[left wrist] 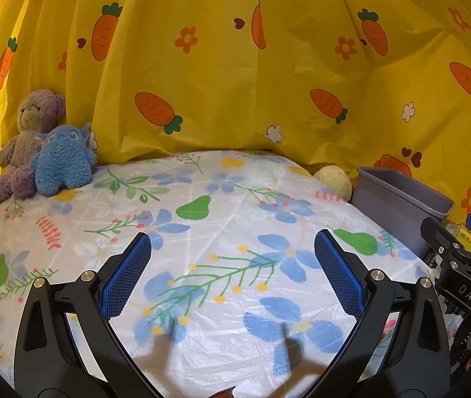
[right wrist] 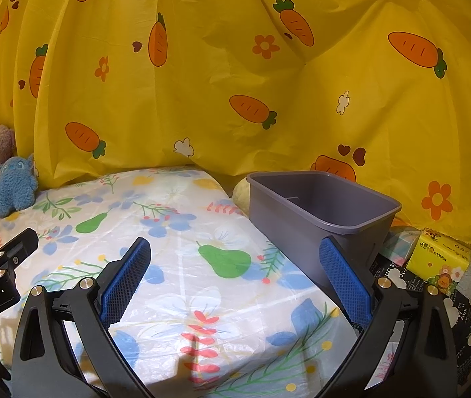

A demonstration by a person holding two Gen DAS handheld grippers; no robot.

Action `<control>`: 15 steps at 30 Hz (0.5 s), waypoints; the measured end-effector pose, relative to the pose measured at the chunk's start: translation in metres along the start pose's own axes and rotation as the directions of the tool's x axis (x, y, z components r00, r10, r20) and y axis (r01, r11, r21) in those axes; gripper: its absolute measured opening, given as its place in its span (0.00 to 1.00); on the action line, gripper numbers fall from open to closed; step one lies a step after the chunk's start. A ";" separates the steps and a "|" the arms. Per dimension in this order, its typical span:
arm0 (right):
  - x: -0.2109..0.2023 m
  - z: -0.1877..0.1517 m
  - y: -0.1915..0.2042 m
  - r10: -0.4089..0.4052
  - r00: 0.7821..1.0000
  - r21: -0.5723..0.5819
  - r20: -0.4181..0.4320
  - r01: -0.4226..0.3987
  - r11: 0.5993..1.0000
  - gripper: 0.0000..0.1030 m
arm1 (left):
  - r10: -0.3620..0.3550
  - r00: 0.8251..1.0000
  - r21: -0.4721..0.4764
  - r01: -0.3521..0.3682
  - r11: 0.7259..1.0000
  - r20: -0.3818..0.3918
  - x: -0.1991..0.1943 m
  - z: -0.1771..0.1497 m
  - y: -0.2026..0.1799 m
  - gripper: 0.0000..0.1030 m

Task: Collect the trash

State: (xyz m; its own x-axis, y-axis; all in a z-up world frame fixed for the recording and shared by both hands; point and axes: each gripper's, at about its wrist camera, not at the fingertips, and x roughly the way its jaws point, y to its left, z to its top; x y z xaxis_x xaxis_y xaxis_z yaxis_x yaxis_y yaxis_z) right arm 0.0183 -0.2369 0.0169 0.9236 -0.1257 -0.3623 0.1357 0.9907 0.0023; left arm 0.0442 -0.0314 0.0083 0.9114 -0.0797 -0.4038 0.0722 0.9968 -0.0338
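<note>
Both sets of jaws stand wide and carry nothing. The right gripper [right wrist: 235,278] hovers over the flowered bench cover [right wrist: 182,265], and the grey bin [right wrist: 318,219] sits at its two o'clock, just beyond the right-hand pad. From the left gripper [left wrist: 233,275] the same bin [left wrist: 397,205] lies far out at three o'clock, so the right arm is nearer. Probable trash, a yellow tissue pack [right wrist: 441,260], lies at three o'clock past the bin.
</note>
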 end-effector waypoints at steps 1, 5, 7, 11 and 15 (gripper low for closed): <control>0.000 0.000 0.000 0.000 1.000 0.000 0.000 0.000 1.000 0.95 | -0.002 1.000 0.000 0.002 1.000 0.000 0.000 0.000 0.000 0.94; 0.000 0.000 -0.001 0.000 1.000 0.002 0.000 0.000 1.000 0.95 | -0.001 1.000 0.000 0.001 1.000 -0.001 0.001 0.000 -0.001 0.94; 0.000 0.000 -0.001 -0.001 1.000 0.002 0.001 0.001 1.000 0.95 | -0.002 1.000 -0.001 0.002 1.000 -0.001 0.001 0.000 -0.001 0.94; 0.000 -0.001 -0.003 -0.003 1.000 0.004 0.002 0.003 1.000 0.95 | -0.005 1.000 0.002 0.005 1.000 -0.002 0.002 -0.001 -0.003 0.94; 0.000 -0.002 -0.004 -0.007 1.000 0.005 0.003 0.007 1.000 0.95 | -0.013 1.000 0.006 0.013 1.000 -0.001 0.003 -0.002 -0.005 0.94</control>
State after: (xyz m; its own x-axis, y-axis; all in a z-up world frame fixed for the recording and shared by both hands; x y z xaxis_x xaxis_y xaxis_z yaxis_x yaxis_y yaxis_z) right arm 0.0167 -0.2406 0.0155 0.9235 -0.1329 -0.3598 0.1440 0.9896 0.0042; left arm 0.0458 -0.0362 0.0059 0.9098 -0.0925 -0.4047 0.0865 0.9957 -0.0332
